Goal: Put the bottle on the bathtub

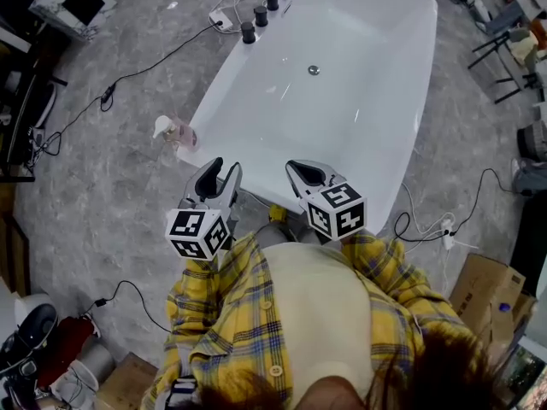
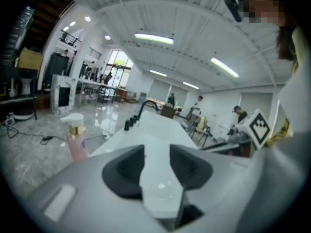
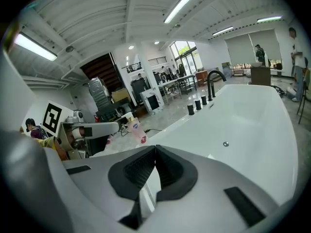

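Head view only catches the bottle small, off at the near left corner of the bathtub. It has a pink body, a gold collar and a white pump top. It looks to sit right on the outer edge of the rim, but its base is hard to make out, and the left gripper view hides it behind the gripper's own grey body. The tub is glossy white, smooth, a rounded rectangle, holding just a small metal drain. A row of black knobs lines the far left rim, with the tap cut off at the top edge. Left gripper hangs near the bottle, not touching, its ribbed dark fingers released with only tub showing between them. Right gripper has its fingers clenched tip to tip on nothing.
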Action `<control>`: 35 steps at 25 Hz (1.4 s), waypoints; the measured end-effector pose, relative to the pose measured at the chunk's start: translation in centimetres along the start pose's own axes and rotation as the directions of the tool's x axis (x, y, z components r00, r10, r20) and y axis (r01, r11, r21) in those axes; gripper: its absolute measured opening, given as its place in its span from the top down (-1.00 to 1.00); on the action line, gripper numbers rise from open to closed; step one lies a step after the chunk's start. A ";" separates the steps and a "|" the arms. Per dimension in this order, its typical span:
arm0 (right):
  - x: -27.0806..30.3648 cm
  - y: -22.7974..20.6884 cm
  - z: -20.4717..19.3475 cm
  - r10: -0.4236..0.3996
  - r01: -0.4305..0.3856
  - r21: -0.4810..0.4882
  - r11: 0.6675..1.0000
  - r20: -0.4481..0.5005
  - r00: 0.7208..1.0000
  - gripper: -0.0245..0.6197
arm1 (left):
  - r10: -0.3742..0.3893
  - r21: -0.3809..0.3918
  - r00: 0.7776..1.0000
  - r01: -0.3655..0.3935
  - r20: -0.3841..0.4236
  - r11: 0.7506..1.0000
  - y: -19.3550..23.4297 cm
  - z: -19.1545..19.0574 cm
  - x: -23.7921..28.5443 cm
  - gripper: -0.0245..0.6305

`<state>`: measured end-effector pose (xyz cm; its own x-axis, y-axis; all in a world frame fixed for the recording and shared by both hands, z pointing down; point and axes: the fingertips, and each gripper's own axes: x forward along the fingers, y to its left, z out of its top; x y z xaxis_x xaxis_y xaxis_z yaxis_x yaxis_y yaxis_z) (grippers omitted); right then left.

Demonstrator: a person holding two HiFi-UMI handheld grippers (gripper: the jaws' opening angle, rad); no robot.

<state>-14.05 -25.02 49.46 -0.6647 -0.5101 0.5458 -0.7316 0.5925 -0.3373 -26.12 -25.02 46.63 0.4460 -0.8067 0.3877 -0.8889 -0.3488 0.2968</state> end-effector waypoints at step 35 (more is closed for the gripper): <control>-0.8 -2.0 1.8 -0.081 0.080 0.013 0.997 0.036 0.996 0.88 | -0.067 0.028 0.994 0.070 -0.089 0.997 -1.7 -1.2 2.2 0.89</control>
<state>-12.32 -26.92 48.34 -0.6086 -0.5782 0.5434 -0.7845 0.5414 -0.3024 -23.53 -25.64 47.99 0.5119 -0.7359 0.4431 -0.8583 -0.4171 0.2989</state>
